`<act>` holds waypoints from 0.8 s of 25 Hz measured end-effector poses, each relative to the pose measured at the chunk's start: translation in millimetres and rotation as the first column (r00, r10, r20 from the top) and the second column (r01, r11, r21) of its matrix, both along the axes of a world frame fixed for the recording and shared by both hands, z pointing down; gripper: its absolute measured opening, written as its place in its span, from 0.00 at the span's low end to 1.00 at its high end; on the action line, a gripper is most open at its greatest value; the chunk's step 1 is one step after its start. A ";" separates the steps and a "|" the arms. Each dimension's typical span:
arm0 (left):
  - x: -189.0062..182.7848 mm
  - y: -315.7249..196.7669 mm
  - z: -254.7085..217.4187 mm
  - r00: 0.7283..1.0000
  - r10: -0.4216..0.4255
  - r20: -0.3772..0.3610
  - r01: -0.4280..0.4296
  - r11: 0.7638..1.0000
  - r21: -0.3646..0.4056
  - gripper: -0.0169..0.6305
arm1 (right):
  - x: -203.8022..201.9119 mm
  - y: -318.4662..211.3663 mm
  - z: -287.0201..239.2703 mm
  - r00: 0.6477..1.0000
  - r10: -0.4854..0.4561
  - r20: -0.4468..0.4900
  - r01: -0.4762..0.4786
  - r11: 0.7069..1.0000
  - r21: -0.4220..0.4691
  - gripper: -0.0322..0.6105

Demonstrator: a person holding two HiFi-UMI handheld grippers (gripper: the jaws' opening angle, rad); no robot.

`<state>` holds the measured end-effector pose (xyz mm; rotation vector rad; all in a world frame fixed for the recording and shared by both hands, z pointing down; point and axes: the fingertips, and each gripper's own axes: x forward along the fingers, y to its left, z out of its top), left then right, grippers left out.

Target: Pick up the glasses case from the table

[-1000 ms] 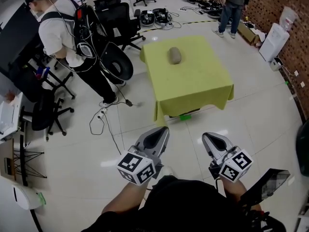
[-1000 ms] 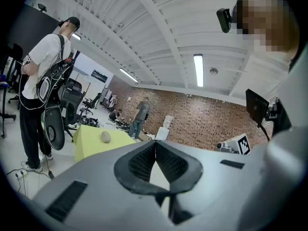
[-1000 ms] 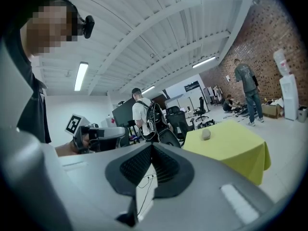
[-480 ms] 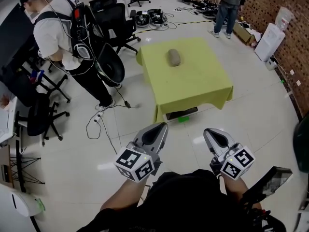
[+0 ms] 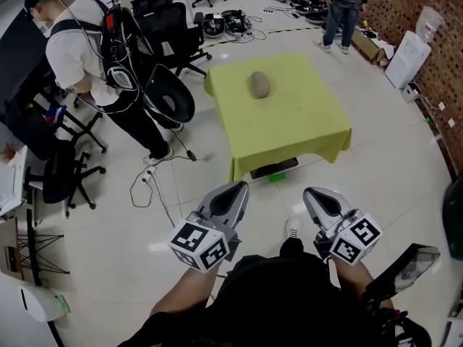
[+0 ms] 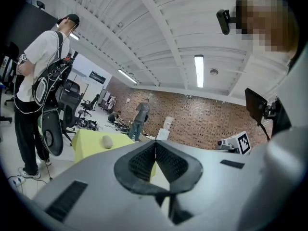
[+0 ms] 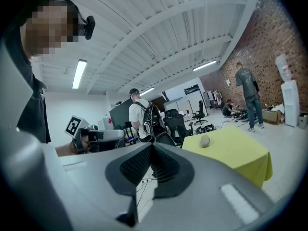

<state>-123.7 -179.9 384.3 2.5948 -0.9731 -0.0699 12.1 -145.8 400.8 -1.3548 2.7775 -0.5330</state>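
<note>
The glasses case (image 5: 260, 84) is a grey oval pouch lying on the far left part of a low table under a yellow-green cloth (image 5: 304, 121). It shows small and far off in the left gripper view (image 6: 107, 141) and in the right gripper view (image 7: 205, 141). My left gripper (image 5: 235, 192) and right gripper (image 5: 320, 197) are held side by side over the floor, well short of the table's near edge, and both point level toward it. Each has its jaws pressed together with nothing between them (image 6: 155, 150) (image 7: 152, 150).
A person with a backpack (image 5: 87, 45) stands at the left beside black office chairs (image 5: 170, 31). Cables (image 5: 148, 183) trail on the floor left of the table. Another person (image 5: 341, 6) stands beyond it, and a white box (image 5: 409, 58) leans by the brick wall at the right.
Both grippers have drifted a little forward toward the table, still shut. A shoe now shows on the floor between them.
</note>
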 end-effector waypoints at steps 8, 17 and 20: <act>21.1 -36.0 1.4 0.998 -0.070 0.001 0.070 0.998 0.008 0.04 | 20.6 -43.7 3.6 0.997 -0.072 0.008 0.072 0.997 0.007 0.05; 76.3 -75.5 -1.3 0.996 -0.093 0.010 0.093 0.996 0.018 0.04 | 55.8 -93.9 6.0 0.990 -0.133 0.043 0.133 0.991 0.013 0.05; 86.7 -88.0 -6.0 0.994 -0.112 0.014 0.112 0.993 0.027 0.04 | 63.2 -110.5 7.9 0.986 -0.159 0.054 0.159 0.987 0.010 0.05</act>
